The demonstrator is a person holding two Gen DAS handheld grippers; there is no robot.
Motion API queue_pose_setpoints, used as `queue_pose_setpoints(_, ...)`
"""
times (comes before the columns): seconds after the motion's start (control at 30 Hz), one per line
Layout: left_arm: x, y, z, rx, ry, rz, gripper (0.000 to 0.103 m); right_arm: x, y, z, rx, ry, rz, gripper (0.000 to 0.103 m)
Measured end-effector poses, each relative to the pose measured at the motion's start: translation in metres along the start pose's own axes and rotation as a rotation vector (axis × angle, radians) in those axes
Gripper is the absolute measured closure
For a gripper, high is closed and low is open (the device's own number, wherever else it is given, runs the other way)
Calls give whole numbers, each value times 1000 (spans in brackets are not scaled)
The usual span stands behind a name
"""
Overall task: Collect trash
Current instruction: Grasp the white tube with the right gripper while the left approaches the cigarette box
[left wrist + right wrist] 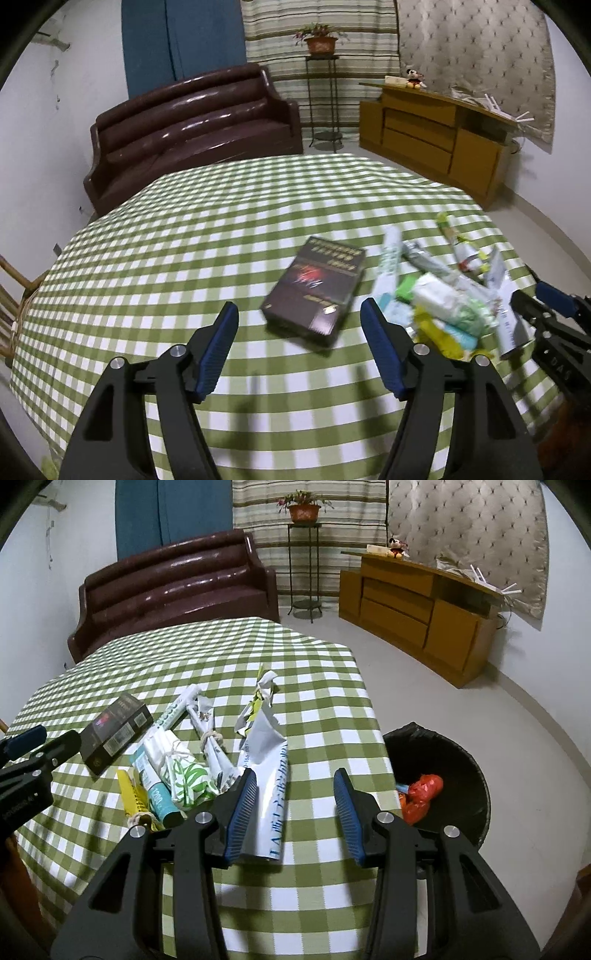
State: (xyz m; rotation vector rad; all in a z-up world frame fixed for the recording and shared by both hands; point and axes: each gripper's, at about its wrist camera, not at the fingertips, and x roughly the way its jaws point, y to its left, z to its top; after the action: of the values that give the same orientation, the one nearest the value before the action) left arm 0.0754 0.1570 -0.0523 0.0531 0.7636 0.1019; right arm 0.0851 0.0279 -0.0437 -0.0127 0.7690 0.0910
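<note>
A pile of wrappers and crumpled packets (443, 295) lies on the green checked tablecloth (184, 258), also in the right wrist view (192, 760). A dark box (314, 284) lies left of the pile and shows in the right wrist view too (114, 731). My left gripper (299, 317) is open and empty, just in front of the box. My right gripper (295, 786) is open over the table's right edge, its left finger beside a white printed bag (266, 790). A black-lined trash bin (443, 775) with red trash inside stands right of the table.
A brown sofa (173, 587) stands behind the table. A wooden cabinet (417, 613) and a plant stand (304, 554) are at the back right. A wooden chair (11, 295) is at the table's left edge. Pale floor surrounds the bin.
</note>
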Motion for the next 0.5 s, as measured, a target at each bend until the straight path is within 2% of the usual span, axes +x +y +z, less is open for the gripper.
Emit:
queue_pose_setpoints(0.43,9,22,-4,-24,21,-2,31,19,24,1,-44,79,-25,61)
queue_pose_setpoints(0.5,11,23,-3,-26,23,-5,30,19,25,1,-44,82,-24,65)
